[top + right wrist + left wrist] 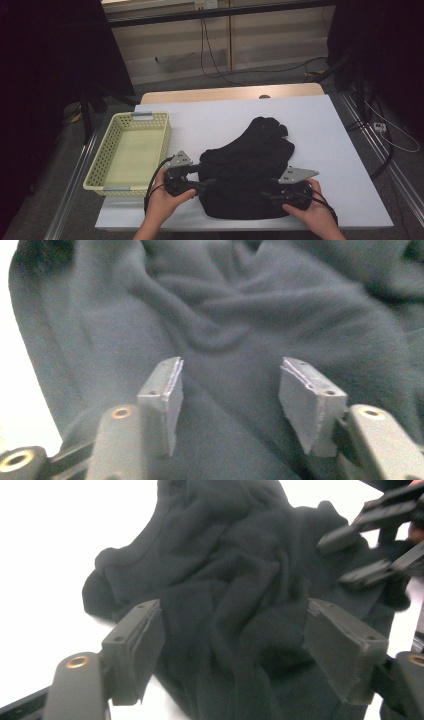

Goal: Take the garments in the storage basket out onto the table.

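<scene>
Both of my grippers sit at the near edge of the black garment (248, 170), the left gripper (200, 186) at its left side and the right gripper (267, 196) at its right. Seen along my left gripper (235, 645), its jaws stand wide apart with rumpled dark cloth between them, not pinched. My right gripper (230, 405) likewise has its jaws spread wide over the folds, gripping nothing. The garment lies crumpled on the white bench (325, 150), a lobe of it reaching toward the far side. Left of it, near my left hand (165, 202), stands a pale yellow perforated basket (107, 150) on the bench edge
</scene>
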A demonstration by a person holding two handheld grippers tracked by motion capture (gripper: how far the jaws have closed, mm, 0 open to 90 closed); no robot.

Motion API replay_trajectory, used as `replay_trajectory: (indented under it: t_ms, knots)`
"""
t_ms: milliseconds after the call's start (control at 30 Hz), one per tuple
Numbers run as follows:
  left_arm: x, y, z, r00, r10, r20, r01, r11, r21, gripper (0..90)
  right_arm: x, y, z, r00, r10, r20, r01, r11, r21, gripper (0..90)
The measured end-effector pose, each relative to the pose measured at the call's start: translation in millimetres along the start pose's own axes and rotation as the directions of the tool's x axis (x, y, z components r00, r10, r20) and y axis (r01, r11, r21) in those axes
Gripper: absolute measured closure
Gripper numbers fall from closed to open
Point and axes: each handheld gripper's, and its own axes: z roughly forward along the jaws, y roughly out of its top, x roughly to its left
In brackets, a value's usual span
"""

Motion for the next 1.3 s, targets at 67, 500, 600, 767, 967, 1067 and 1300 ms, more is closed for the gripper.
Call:
replay_trajectory:
  t_ms: [67,500,600,767,967,1067,1300]
  knots:
    - [3.5,1.2,-1.1,0.9996,-0.003,-0.029,0.002,0.9997,-0.023,23.7,-0.9,1.6,4.0,0.9999,-0.011,0.007,0.011,1.0,-0.004,47.8]
    - [10.1,-18.6,34.5,0.9996,0.003,-0.027,-0.001,0.9966,0.083,26.4,12.9,-8.2,-10.1,0.9728,-0.026,-0.23,0.031,0.999,0.017,89.7]
    - [9.4,-20.1,36.3,0.9996,0.003,-0.028,-0.001,0.9963,0.086,25.7,18.9,-9.4,-19.4,0.9709,-0.041,-0.236,0.043,0.999,0.001,76.8]
    - [3.4,-23.9,41.1,0.9982,0.05,-0.032,-0.046,0.9914,0.123,34.8,5.6,17.1,-13.8,0.9969,-0.037,-0.069,0.03,0.995,-0.095,42.8]
    - [-3.0,-24.7,36.9,0.9988,0.031,0.037,-0.037,0.9817,0.187,73.9,-3.4,44.0,21.5,0.9957,-0.093,-0.006,0.092,0.993,-0.069,38.0]
    - [-4.9,-23.8,35.2,0.9957,0.011,0.092,-0.031,0.9752,0.219,79.7,-6.2,46.1,41.5,0.9954,-0.089,-0.036,0.087,0.995,-0.041,42.9]
    - [-4.7,-16.2,27.7,0.9992,-0.005,0.04,0.003,0.9977,0.068,49.8,-3.0,42.3,51.0,0.9944,-0.094,-0.048,0.094,0.996,0.005,59.5]
